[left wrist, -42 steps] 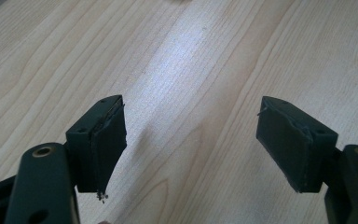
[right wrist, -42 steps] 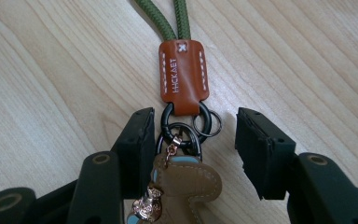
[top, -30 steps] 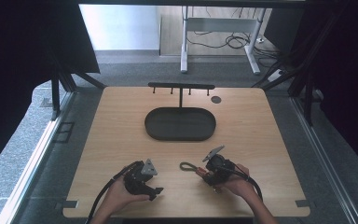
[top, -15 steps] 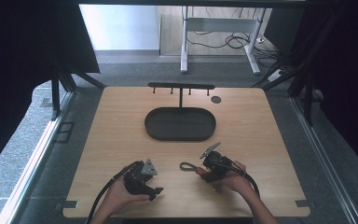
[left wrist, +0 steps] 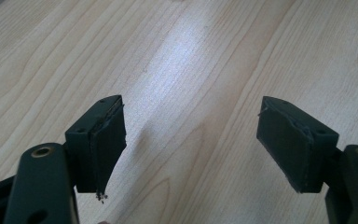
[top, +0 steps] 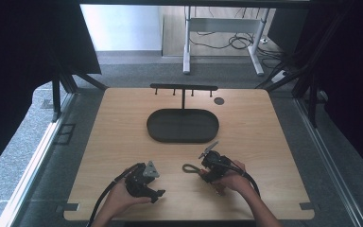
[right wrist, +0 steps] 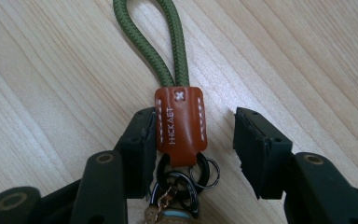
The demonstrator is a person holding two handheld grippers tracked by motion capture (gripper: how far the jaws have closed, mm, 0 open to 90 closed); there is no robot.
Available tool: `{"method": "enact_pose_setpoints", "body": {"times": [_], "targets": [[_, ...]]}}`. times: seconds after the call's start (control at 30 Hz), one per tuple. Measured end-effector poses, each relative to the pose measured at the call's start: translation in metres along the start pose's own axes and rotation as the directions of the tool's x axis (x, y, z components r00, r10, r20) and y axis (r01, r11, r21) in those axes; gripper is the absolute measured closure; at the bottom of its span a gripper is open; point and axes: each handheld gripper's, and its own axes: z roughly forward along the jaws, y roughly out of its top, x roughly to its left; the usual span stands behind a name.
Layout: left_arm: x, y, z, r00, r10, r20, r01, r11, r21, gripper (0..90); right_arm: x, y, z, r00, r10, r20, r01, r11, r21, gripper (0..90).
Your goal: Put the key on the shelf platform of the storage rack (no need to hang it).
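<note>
A keychain lies on the wooden table (top: 123, 132): an olive-green cord loop (right wrist: 161, 37), a brown leather tab (right wrist: 179, 123) and metal rings (right wrist: 191, 179). My right gripper (right wrist: 193, 121) stands open around the tab. Its left jaw touches the tab's edge, and a gap separates the right jaw from it. In the high view the cord loop (top: 189, 168) sticks out to the left of the right gripper (top: 201, 168), near the table's front. My left gripper (left wrist: 191, 107) is open over bare wood, at the front left (top: 155, 189), apart from the keychain.
A dark oval tray (top: 183, 126) sits in the middle of the table. Behind it stands a black T-shaped rack (top: 184, 87) with small hooks. A small dark disc (top: 219, 100) lies at the back right. A person's hands hold both grippers at the front edge.
The right gripper has shifted slightly forward at the keychain. The left gripper has not moved.
</note>
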Motion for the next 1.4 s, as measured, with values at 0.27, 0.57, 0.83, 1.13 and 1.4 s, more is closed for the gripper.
{"method": "enact_pose_setpoints", "body": {"times": [0.27, 0.57, 0.83, 1.13, 1.4], "targets": [[0.000, 0.000, 0.000, 1.0000, 0.001, 0.000, -0.001, 1.0000, -0.001, 24.4, 0.000, 0.003, 0.000, 0.9998, 0.005, -0.019, -0.004, 0.9999, 0.012, 64.4], [0.001, 0.000, -0.001, 1.0000, 0.000, -0.001, 0.000, 1.0000, -0.002, 24.4, -0.005, 0.002, -0.003, 0.9989, 0.022, -0.042, -0.022, 0.9997, 0.013, 66.3], [0.001, -0.001, -0.002, 1.0000, -0.003, -0.001, 0.003, 1.0000, -0.006, 24.4, -0.007, 0.002, -0.025, 0.9995, 0.012, -0.031, -0.012, 0.9999, -0.004, 66.4], [0.006, -0.003, -0.008, 0.9997, -0.022, -0.010, 0.021, 0.9996, -0.020, 24.6, -0.011, 0.007, -0.056, 0.9999, 0.011, -0.004, -0.011, 0.9986, -0.053, 66.4], [0.007, -0.003, -0.013, 0.9998, -0.018, -0.011, 0.017, 0.9990, -0.041, 24.8, -0.018, 0.015, -0.078, 1.0000, 0.009, 0.000, -0.009, 0.9961, -0.088, 66.5]]}}
